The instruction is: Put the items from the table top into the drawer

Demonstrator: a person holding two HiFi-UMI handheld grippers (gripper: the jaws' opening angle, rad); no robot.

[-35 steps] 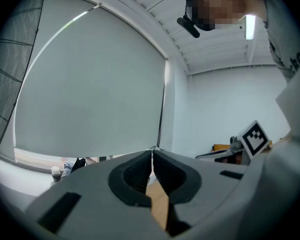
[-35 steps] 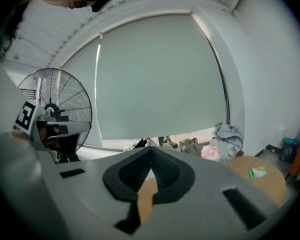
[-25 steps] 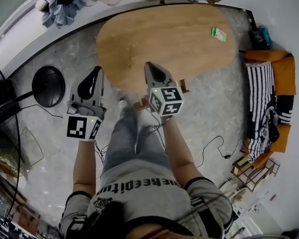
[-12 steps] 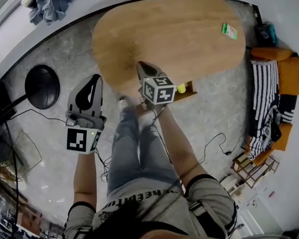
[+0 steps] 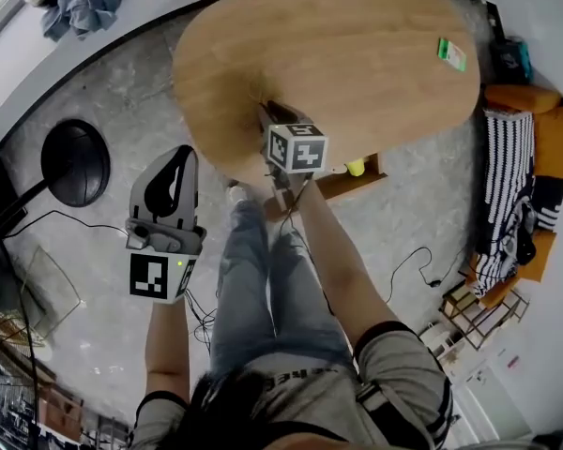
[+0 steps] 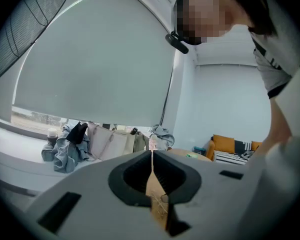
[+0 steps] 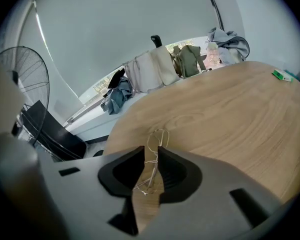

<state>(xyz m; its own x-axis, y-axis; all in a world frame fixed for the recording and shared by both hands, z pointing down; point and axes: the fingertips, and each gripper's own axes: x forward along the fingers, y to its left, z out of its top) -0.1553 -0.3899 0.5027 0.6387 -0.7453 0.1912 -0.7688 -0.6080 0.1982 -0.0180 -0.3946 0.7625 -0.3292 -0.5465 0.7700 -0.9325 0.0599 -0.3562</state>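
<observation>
Right gripper at the wire item near the table edge

The right gripper (image 7: 150, 153) has its jaws slightly apart around a thin wire item (image 7: 158, 135) lying on the table (image 7: 230, 119). The left gripper (image 6: 151, 155), off the table, has its jaws together.

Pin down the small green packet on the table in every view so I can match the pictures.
Head view: the green packet lies upper right, near the table's right end.
Left gripper view: the green packet is a tiny speck just right of centre, low in the picture.
Right gripper view: the green packet sits at the far right edge.
Shared landmark: the wooden table under it.
</observation>
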